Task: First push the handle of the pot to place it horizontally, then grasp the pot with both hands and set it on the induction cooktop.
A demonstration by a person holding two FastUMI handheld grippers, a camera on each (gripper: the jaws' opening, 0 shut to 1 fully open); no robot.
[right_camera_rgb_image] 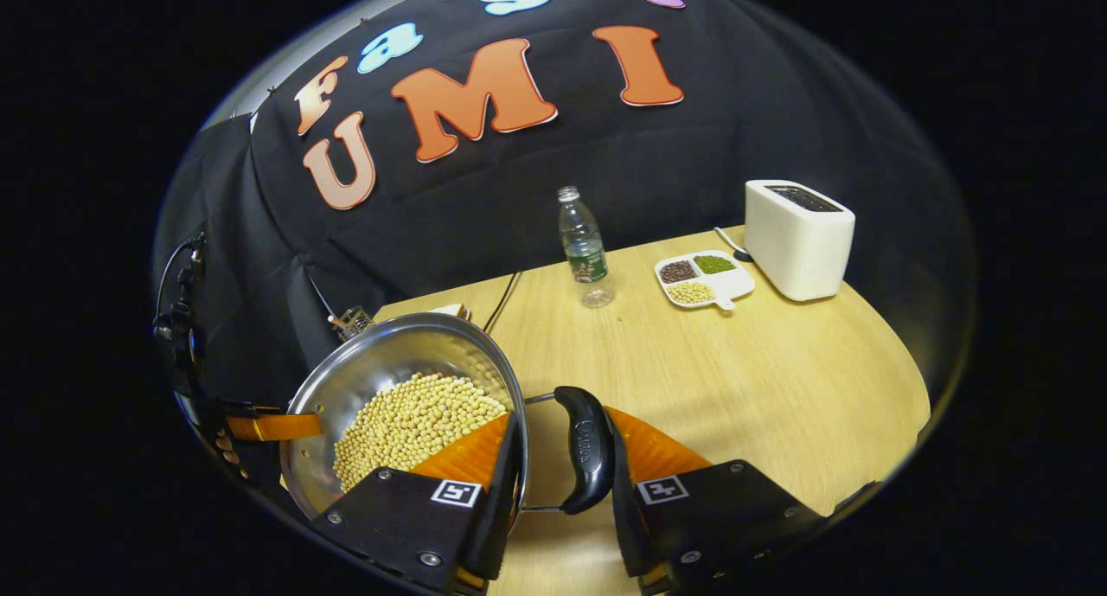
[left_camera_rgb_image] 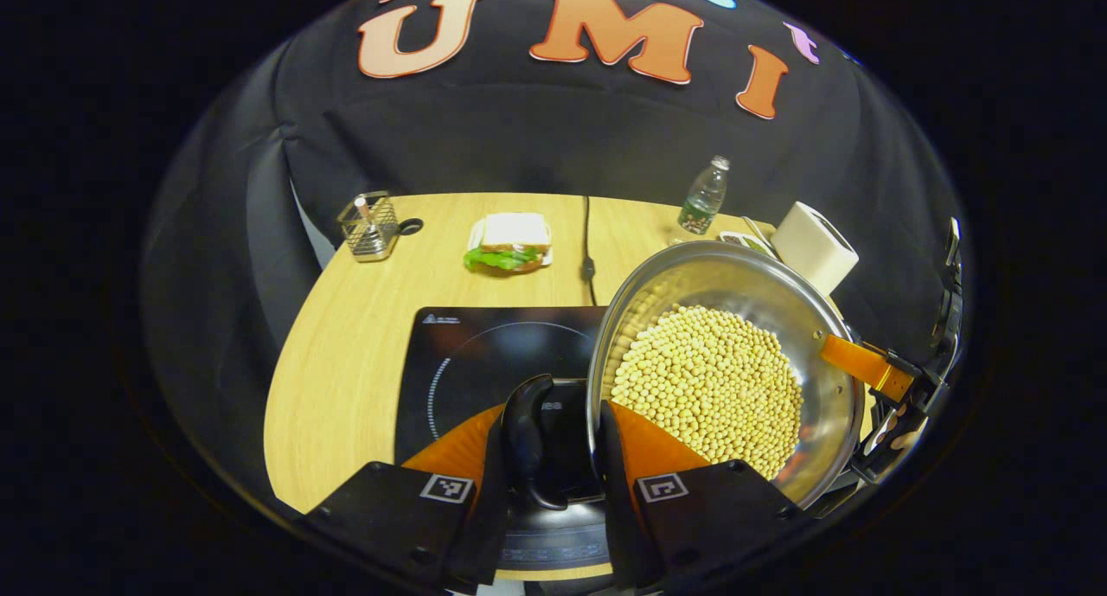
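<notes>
You are holding the pot (left_camera_rgb_image: 726, 362) by both black side handles, left gripper (left_camera_rgb_image: 547, 445) and right gripper (right_camera_rgb_image: 566, 453) each pinching one, with it hanging at the induction cooktop's (left_camera_rgb_image: 484, 354) edge. It is carrying loose soybeans (right_camera_rgb_image: 406, 427), likely heavy and smooth-walled, so keep it level.

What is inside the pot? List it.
The pot holds a heap of pale yellow soybeans covering most of its bottom; bare steel wall shows above them. The bottom beneath the beans is hidden.
</notes>
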